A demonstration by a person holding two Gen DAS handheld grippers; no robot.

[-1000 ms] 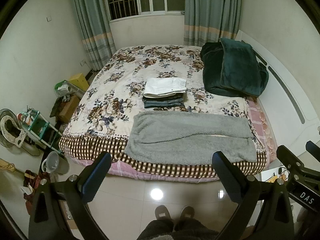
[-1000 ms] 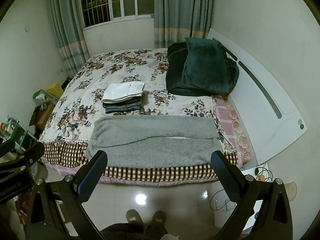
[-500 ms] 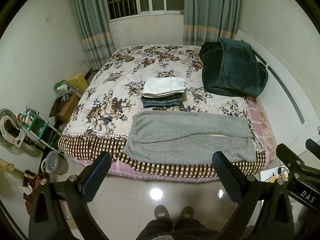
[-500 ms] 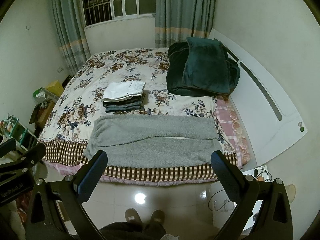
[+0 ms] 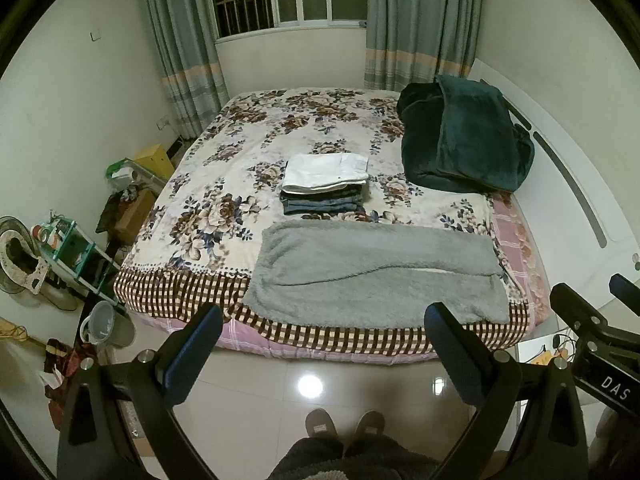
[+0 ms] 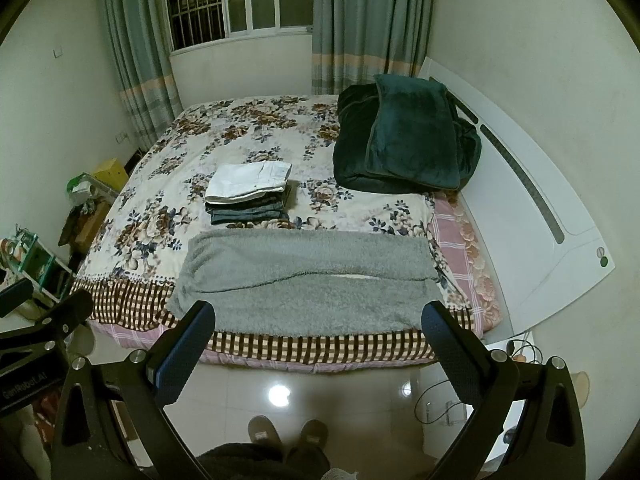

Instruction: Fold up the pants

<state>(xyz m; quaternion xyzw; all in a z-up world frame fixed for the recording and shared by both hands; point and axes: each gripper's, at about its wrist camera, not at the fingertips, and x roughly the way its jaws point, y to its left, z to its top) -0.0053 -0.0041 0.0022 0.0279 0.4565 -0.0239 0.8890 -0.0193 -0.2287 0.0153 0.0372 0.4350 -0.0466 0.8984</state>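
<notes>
A bed (image 5: 248, 152) with a floral cover fills the room from the barred window wall to the glossy tiled floor (image 5: 360, 376), where a person's slippered feet (image 5: 344, 424) stand a little back from the checked near edge. The grey fleece pants (image 5: 372, 276) lie flat lengthwise along that near edge, legs side by side, just in front of a stack of folded clothes (image 5: 324, 182), with a dark green blanket (image 5: 460, 140) heaped at the far right by the white headboard (image 6: 520, 200). The left gripper (image 5: 324, 336) and right gripper (image 6: 318, 332) both hang above the floor short of the bed, jaws spread wide and empty, with bare cover left of the pants.
</notes>
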